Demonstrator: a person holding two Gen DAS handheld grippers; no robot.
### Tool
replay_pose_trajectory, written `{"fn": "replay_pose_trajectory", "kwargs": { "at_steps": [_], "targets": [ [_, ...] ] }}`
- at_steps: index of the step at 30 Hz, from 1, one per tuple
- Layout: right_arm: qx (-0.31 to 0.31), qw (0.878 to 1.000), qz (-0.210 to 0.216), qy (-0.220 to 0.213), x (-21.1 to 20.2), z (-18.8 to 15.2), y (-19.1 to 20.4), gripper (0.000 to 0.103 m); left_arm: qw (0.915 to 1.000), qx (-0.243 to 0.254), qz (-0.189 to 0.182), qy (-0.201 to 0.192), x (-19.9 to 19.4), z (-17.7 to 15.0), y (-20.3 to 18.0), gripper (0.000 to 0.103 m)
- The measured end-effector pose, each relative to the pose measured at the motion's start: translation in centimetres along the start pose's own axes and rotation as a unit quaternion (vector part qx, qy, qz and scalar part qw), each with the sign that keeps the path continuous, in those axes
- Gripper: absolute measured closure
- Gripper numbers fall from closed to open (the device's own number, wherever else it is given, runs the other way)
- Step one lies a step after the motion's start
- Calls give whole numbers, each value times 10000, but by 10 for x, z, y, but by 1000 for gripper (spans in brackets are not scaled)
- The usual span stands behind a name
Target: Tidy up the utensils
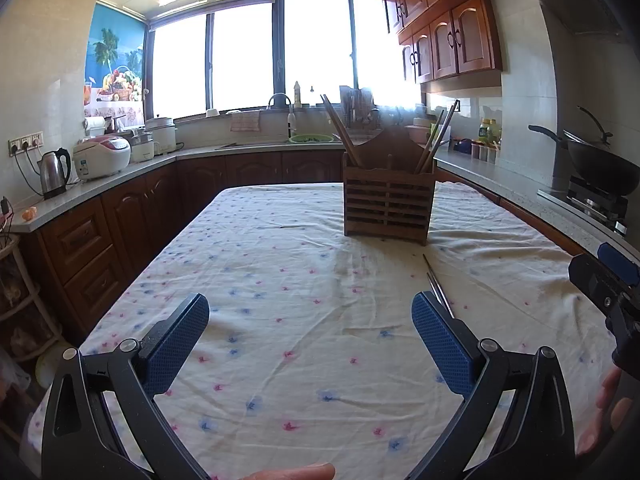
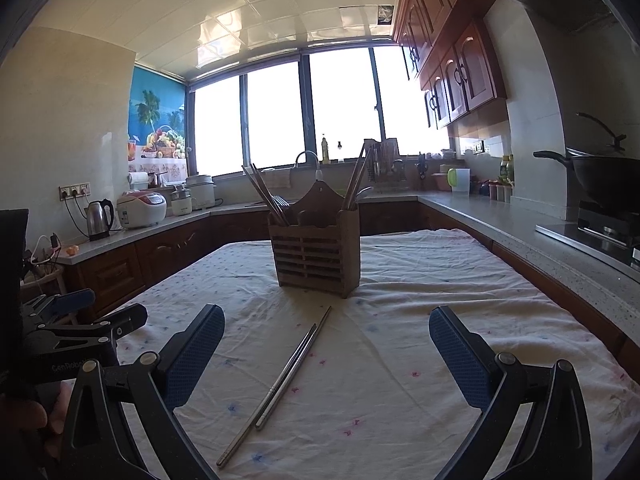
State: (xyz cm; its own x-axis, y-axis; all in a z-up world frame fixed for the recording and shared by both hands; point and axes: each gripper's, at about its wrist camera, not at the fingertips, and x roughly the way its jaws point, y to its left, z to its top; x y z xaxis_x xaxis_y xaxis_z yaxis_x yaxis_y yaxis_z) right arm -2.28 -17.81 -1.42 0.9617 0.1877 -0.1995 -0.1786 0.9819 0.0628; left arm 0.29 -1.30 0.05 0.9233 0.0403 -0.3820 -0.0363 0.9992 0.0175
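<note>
Chopsticks (image 2: 280,384) (seemingly metal) flat on cloth (image 2: 400,360), caddy (image 2: 316,256) beyond, both grippers' fingers apart, empty.

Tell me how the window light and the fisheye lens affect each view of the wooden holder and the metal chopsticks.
Left wrist view: blown-out window hazes the wooden holder top; metal chopsticks thin, partly hidden behind the left gripper finger. Right wrist view: window white, the holder backlit and dark; the chopsticks sharp, with a faint sheen, before the right gripper. Both views bend the counters at the edges.

table (image 2: 500,300) under floral cloth (image 2: 400,400): wooden utensil holder (image 2: 314,258), metal chopsticks (image 2: 280,384).
</note>
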Motion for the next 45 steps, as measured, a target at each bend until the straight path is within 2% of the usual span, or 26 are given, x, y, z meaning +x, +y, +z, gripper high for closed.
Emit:
{"fn": "replay_pose_trajectory", "kwargs": {
  "at_steps": [45],
  "targets": [
    [10,10000,51,19,0,-3,6,0,10000,39,-43,31,0,1,2,0]
  ]
}}
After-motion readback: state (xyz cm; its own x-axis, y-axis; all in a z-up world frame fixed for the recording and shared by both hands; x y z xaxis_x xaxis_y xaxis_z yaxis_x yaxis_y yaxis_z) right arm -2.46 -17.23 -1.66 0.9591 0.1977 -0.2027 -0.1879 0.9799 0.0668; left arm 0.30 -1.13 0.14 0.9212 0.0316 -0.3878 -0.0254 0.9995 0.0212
